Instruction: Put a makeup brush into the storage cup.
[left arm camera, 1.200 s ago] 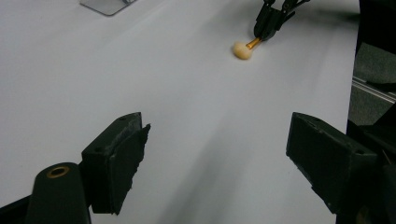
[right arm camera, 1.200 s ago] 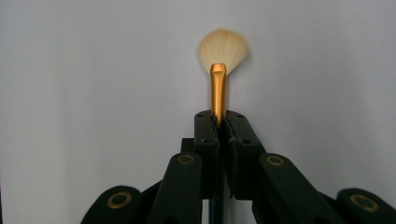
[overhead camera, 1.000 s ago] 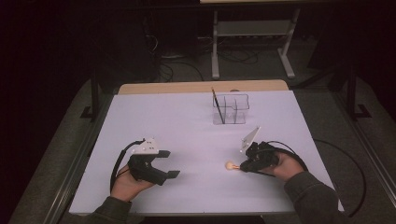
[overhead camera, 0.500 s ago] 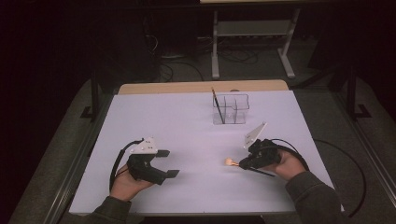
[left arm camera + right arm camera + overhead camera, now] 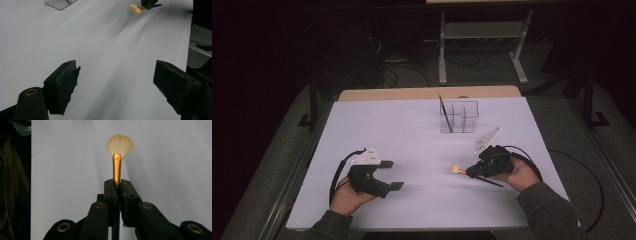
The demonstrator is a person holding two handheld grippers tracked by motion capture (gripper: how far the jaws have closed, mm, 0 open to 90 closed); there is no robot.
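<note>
— Dark floor is seen all round the desk [image 5: 412, 210], and its white top is bare apart from a clear organizer [image 5: 459, 117] near the far edge. Where is the brush [image 5: 117, 157] held?

— It is clamped by the gold ferrule between the shut jaws of the right tongs [image 5: 473, 171], low over the desk at the near right. Its fan of pale bristles [image 5: 455, 169] is pointed toward the middle, and the dark handle is stuck out behind the hand.

— And the left tongs [image 5: 394, 175]?

— They are held wide open at the near left, with nothing between the jaws. Only bare desk is seen there.

— How is the step best done, if the brush is meant for the organizer?

— That is judged likely, since one dark brush [image 5: 445, 113] is already stood in a left compartment. The grip should be kept firm. The brush should be turned upright and the handle end lowered into a free compartment. The thin walls should not be knocked, as the organizer looks light.
</note>
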